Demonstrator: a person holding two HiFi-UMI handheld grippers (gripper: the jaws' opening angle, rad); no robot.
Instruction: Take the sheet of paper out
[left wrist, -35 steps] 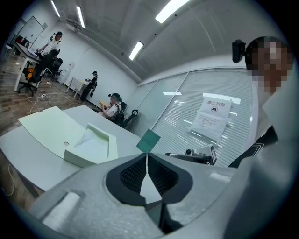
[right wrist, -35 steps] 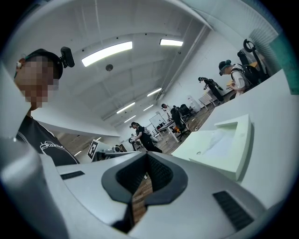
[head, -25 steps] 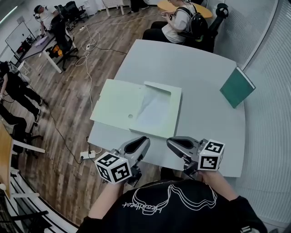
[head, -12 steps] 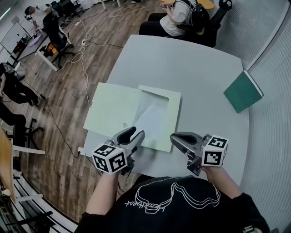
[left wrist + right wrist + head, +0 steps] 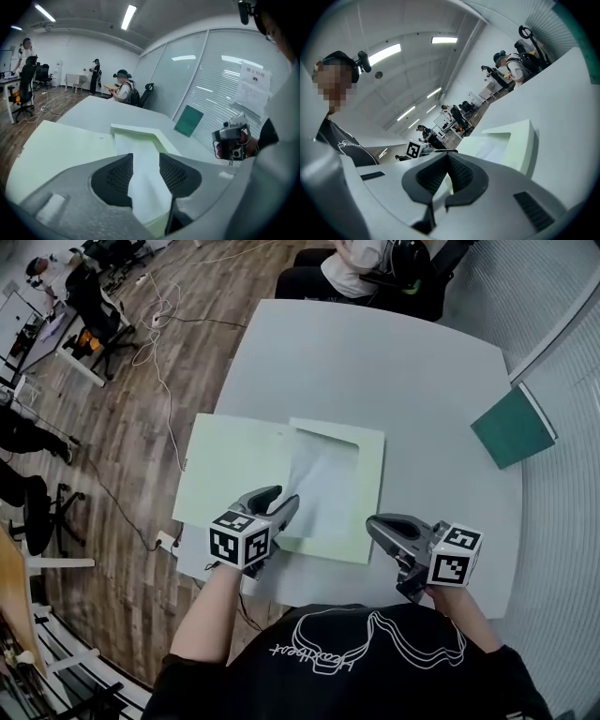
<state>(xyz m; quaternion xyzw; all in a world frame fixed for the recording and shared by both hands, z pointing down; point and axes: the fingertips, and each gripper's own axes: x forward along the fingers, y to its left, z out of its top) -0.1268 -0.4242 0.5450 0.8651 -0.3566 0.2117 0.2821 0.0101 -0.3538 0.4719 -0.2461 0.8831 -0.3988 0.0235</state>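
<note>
- Table (image 5: 422, 399): grey, with a green book (image 5: 513, 430) at 3 o'clock and the open folder toward 8 o'clock.
- Folder (image 5: 234, 465): pale green, and its left flap reaches the table's edge. With nothing pinning it, I judge a hard tug could slide the whole folder off.
- Sheet of paper (image 5: 323, 479): tucked in the folder's right pocket, at 12 o'clock from my left tool.
- Left tool (image 5: 279, 501): jaws wide apart over the sheet's near edge, gripping nothing. Closing too deep might pinch pocket and sheet together.
- Right tool (image 5: 380, 524): jaws together and empty, just beside the folder's near corner.
</note>
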